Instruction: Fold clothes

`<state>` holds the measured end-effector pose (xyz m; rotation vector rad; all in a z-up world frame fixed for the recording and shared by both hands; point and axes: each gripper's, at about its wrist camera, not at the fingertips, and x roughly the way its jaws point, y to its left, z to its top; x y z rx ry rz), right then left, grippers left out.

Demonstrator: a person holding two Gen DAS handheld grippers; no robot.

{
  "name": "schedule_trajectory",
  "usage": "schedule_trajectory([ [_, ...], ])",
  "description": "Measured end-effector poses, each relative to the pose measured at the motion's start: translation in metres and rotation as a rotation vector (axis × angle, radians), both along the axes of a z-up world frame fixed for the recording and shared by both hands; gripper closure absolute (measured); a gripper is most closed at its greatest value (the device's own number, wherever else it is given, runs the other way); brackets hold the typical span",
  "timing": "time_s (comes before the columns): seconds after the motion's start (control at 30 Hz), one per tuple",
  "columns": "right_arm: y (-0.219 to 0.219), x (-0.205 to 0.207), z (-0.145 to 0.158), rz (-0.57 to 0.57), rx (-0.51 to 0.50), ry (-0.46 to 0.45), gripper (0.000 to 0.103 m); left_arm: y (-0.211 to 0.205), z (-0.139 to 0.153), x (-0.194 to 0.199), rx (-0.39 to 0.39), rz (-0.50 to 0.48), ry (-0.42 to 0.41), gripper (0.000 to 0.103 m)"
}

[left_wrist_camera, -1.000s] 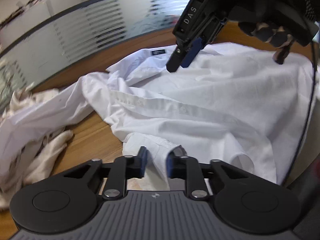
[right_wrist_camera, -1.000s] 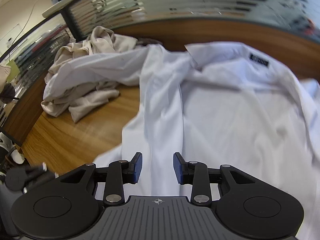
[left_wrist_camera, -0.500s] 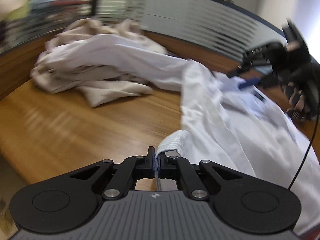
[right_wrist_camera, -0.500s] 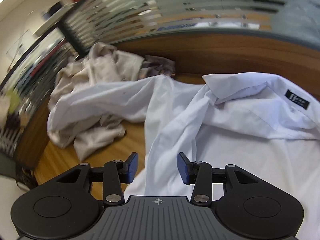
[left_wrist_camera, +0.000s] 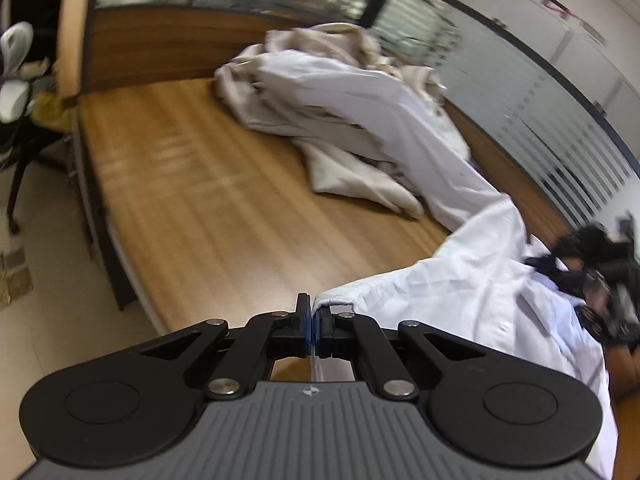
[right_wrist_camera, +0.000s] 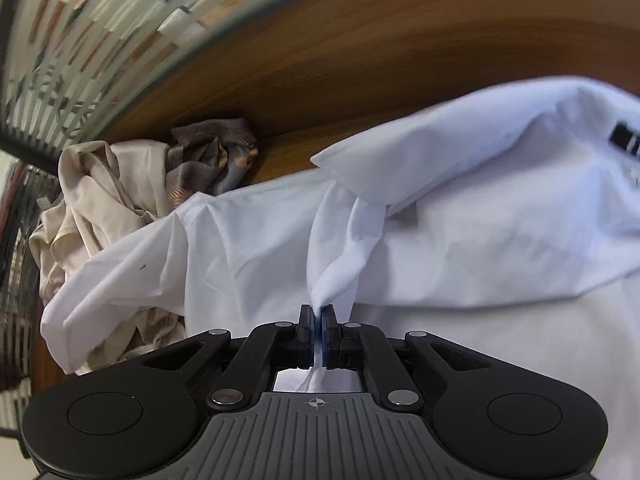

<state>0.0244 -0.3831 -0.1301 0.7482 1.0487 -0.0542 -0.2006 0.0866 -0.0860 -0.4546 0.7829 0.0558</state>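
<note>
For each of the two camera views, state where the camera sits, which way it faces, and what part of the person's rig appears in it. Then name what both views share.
Left wrist: sits on the left gripper, facing down across the wooden table toward the beige clothes pile; its fingers pinch the white shirt; the right gripper shows blurred at right.
Right wrist: sits on the right gripper, facing down at the shirt's collar area; its jaws have just closed on a bunch of shirt fabric.
Shared: the white shirt, the beige pile, the table.
</note>
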Motion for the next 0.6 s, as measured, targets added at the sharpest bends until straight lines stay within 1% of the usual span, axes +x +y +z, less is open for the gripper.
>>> schedule_trajectory([
  [0.1,-0.013,-0.017,0.023,0.013,0.011,-0.069,0.099,0.011,-0.007,-0.004,-0.001,0.009,0.026,0.102],
  [0.2,-0.039,-0.041,0.049,0.014,-0.056,-0.119,0.099,0.021,-0.015,-0.008,-0.003,0.010,0.052,0.102],
  [0.27,-0.055,-0.055,0.051,0.014,-0.098,-0.108,0.099,0.026,-0.020,-0.010,-0.007,0.011,0.065,0.102],
  [0.4,-0.077,-0.075,0.024,-0.003,-0.162,-0.017,0.099,0.030,-0.025,-0.011,0.004,-0.004,0.076,0.102],
  [0.5,-0.076,-0.079,-0.001,0.027,-0.228,0.036,0.099,0.031,-0.028,-0.012,0.017,-0.007,0.088,0.102],
  [0.6,-0.066,-0.076,-0.024,0.083,-0.287,0.087,0.099,0.034,-0.032,-0.017,0.017,0.004,0.109,0.102],
])
